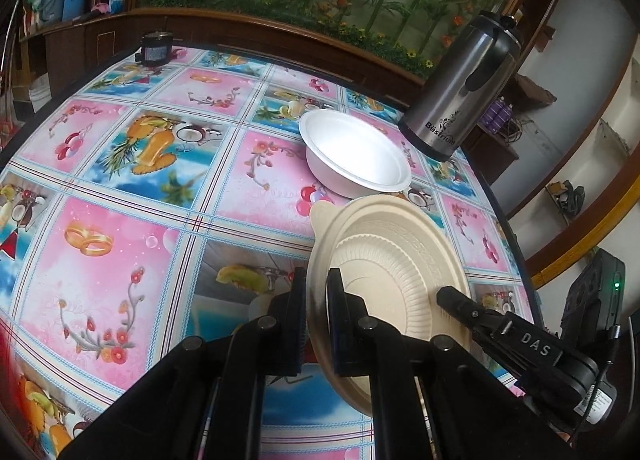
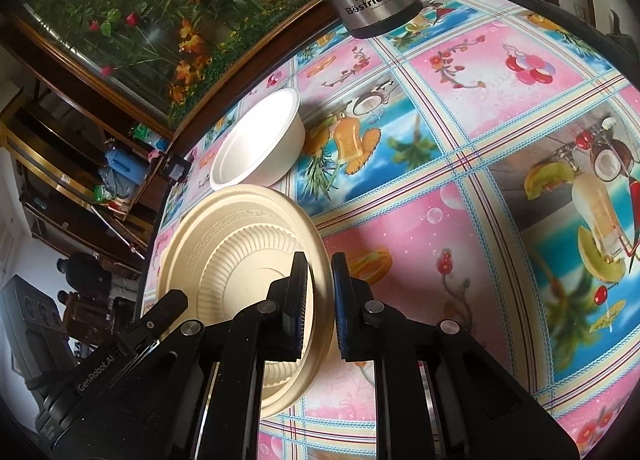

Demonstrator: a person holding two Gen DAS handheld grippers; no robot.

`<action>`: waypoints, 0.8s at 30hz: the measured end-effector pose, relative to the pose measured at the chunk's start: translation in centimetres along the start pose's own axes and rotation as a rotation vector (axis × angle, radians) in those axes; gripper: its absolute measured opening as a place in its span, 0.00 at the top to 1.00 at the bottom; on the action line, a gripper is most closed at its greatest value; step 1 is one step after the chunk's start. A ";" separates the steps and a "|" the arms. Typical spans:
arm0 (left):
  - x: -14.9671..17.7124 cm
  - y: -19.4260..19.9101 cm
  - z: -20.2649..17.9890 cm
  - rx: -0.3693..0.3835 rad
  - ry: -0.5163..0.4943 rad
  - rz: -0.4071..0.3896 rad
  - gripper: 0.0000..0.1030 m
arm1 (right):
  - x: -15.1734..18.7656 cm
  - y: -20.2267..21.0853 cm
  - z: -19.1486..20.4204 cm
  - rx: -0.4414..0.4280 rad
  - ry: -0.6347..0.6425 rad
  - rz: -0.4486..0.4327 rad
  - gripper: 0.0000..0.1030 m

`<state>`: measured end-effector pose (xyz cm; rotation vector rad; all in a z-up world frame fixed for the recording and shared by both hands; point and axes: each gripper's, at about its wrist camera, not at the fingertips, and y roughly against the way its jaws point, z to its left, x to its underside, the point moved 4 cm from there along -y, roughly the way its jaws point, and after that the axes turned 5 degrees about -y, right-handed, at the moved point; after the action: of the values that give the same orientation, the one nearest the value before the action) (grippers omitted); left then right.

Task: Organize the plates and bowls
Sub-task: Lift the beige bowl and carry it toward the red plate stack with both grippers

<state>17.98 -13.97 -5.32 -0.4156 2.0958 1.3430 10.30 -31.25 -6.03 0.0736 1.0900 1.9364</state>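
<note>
On the floral tablecloth (image 1: 120,219), cream ribbed plate (image 1: 400,252) pinched at opposite rims by left hand-held gripper (image 1: 316,284) and right hand-held gripper (image 2: 320,272).

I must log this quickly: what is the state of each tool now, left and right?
Left tool: closed on the rim of the round beige paper plate.
Right tool: closed on the opposite rim of the same plate.

Matt ribbed plate (image 1: 400,256) – glossy tablecloth (image 1: 132,227)
</note>
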 end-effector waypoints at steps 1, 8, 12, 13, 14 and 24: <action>-0.1 0.1 0.0 0.001 0.001 -0.003 0.93 | 0.1 -0.1 -0.1 0.000 -0.003 0.003 0.89; -0.1 1.0 0.1 -0.008 0.004 -0.026 0.92 | 0.5 -0.7 0.0 -0.020 -0.005 0.024 0.89; -0.1 1.1 0.0 -0.015 0.002 -0.033 0.93 | 0.4 -0.4 0.4 -0.025 0.017 0.002 0.89; -0.1 1.2 0.0 -0.016 0.001 -0.036 0.93 | 0.4 -0.3 0.4 -0.029 0.018 0.000 0.89; -0.2 1.2 0.0 -0.017 0.001 -0.037 0.93 | 0.4 -0.4 0.4 -0.030 0.018 0.000 0.89; -0.1 2.9 0.7 -0.034 0.014 -0.077 0.93 | 1.1 -0.6 0.8 -0.069 -0.002 0.025 0.89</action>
<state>16.70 -12.11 -3.42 -0.5169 2.0494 1.3366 10.39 -29.78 -6.33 0.0513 1.0247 1.9942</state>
